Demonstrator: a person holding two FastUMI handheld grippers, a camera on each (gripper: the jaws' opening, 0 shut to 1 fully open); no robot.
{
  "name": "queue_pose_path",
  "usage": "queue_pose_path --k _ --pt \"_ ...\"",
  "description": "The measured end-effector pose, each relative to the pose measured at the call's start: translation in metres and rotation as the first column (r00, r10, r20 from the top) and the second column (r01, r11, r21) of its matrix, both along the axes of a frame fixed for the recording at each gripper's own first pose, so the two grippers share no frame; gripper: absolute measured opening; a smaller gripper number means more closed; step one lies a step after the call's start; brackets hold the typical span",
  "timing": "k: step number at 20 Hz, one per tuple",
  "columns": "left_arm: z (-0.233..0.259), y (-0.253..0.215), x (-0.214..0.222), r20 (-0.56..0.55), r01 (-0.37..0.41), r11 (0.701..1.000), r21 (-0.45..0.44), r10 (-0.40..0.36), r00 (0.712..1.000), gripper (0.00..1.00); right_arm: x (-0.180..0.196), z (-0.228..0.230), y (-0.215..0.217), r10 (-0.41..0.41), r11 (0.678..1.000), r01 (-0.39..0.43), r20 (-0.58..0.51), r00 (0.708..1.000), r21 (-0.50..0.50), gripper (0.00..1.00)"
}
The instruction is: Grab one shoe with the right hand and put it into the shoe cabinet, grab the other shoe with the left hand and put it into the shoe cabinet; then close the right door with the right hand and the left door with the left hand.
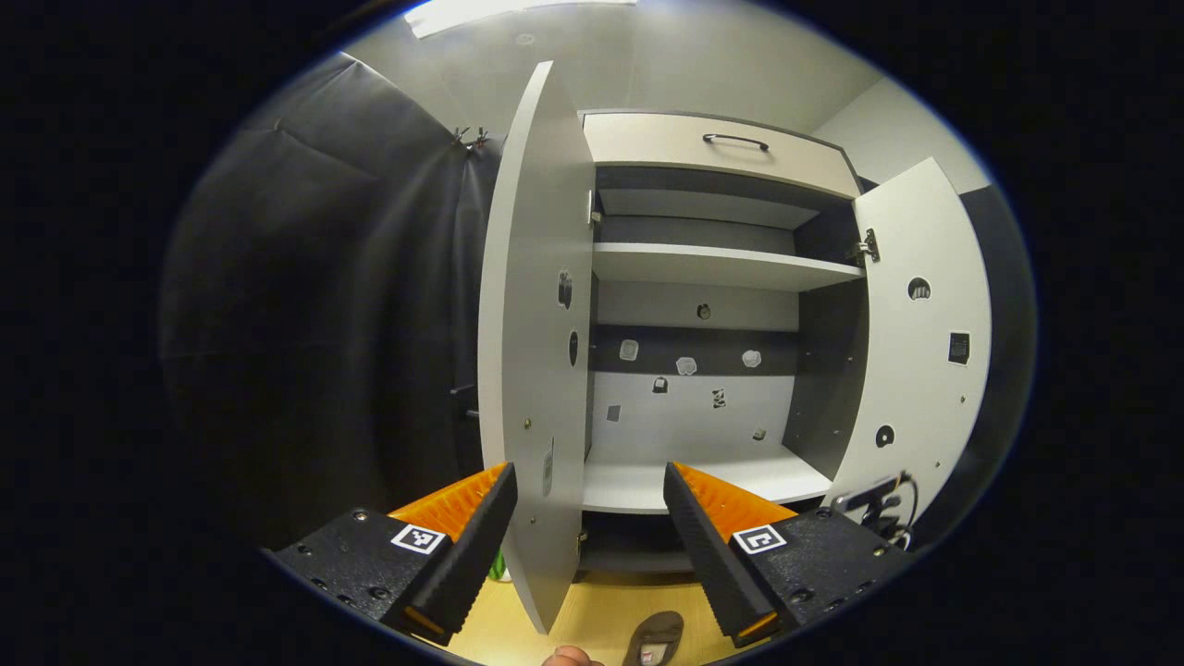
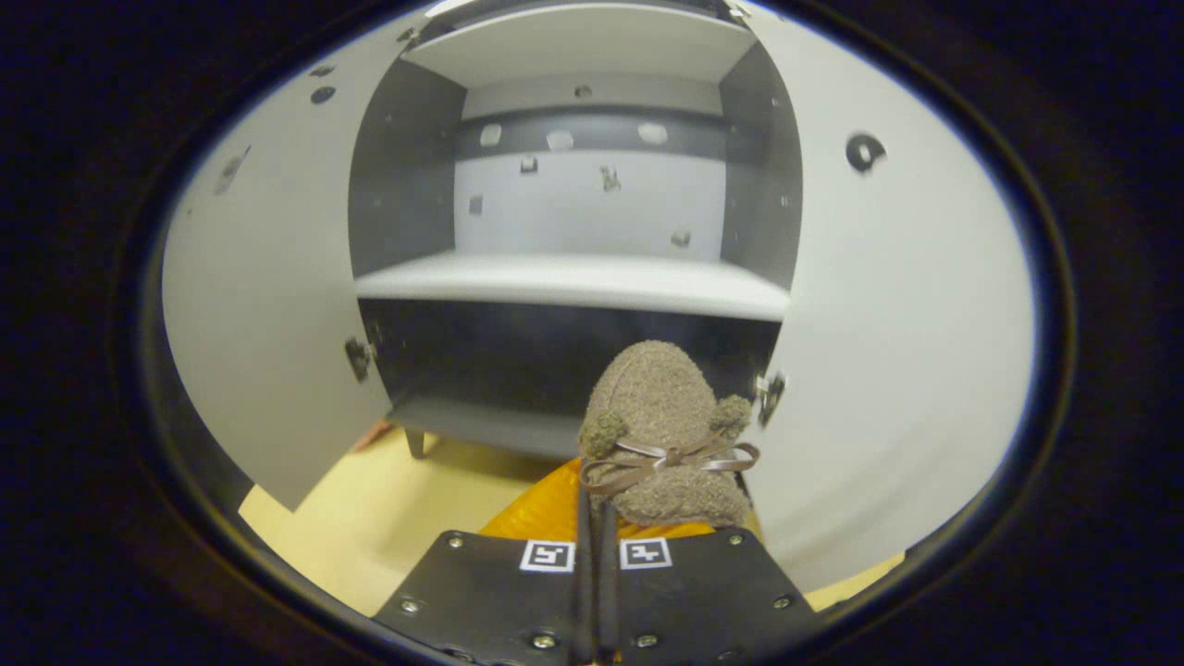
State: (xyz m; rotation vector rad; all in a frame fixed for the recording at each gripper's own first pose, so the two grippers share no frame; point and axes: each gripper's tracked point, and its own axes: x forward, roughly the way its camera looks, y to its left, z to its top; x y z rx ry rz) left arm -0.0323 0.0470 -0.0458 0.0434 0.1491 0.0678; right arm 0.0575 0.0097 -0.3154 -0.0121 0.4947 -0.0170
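Observation:
A brown fuzzy shoe (image 2: 661, 416) with a ribbon bow is held toe-up in my right gripper (image 2: 597, 490), which is shut on its heel end. It hangs above the floor, in front of the shoe cabinet's lower shelf (image 2: 573, 277), between the left door (image 2: 268, 305) and the right door (image 2: 888, 351), both swung wide. The other brown shoe (image 1: 655, 636) lies on the wooden floor below my left gripper (image 1: 588, 472). That gripper stands open and holds nothing, facing the edge of the open left door (image 1: 532, 324) and the cabinet (image 1: 703, 268).
Both shelves inside the cabinet are bare. A drawer with a dark handle (image 1: 735, 141) tops it. The right door (image 1: 916, 351) stands open, with a dark device and cable (image 1: 874, 504) low beside it. A fingertip (image 1: 569, 657) shows at the bottom edge.

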Motion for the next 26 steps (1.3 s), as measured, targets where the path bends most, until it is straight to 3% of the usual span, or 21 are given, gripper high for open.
queue_pose_path --k 5,10,18,26 --pt "0.002 0.004 -0.002 0.010 -0.016 1.000 -0.015 0.016 1.000 0.97 0.077 0.094 0.004 0.054 0.997 -0.043 0.168 0.984 -0.065 0.00" --pt "0.001 0.022 -0.009 0.015 -0.076 0.997 0.005 0.076 0.997 0.97 0.153 0.120 -0.012 0.041 0.994 -0.020 0.205 0.978 -0.105 0.04" --pt "0.009 0.059 -0.018 0.044 -0.202 0.979 0.035 0.201 0.979 0.97 0.228 0.070 -0.020 0.000 0.990 0.014 0.101 0.995 -0.143 0.04" --pt "0.003 0.078 -0.026 0.028 -0.275 0.961 0.031 0.275 0.961 0.97 0.252 0.032 -0.029 -0.046 0.992 0.046 0.001 0.999 -0.119 0.04"
